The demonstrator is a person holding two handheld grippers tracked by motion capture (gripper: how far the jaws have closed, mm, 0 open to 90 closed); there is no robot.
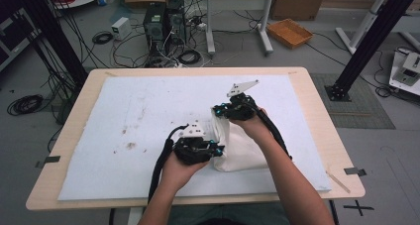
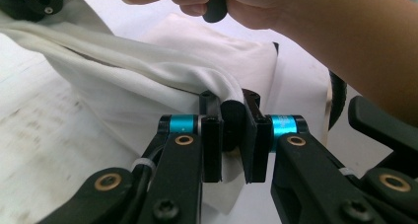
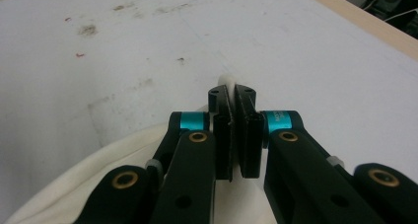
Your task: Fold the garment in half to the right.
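A white cloth (image 1: 237,148) lies bunched on the white mat near the table's front middle. My left gripper (image 1: 214,149) is at the cloth's left edge, shut on a fold of it (image 2: 217,88); the fabric runs up and away from the jaws towards the other hand. My right gripper (image 1: 217,109) is at the cloth's far top corner, lifted a little, shut on a small tip of cloth (image 3: 226,81) that pokes out past the jaws. More of the cloth (image 3: 74,184) hangs below the right gripper. The cloth is pulled taut between the two grippers.
A white mat (image 1: 148,116) with some dark stains covers most of the wooden table (image 1: 317,111). Behind the table on the floor are computer towers (image 1: 163,22), cables and an orange basket (image 1: 289,32). Black frame posts stand at both sides.
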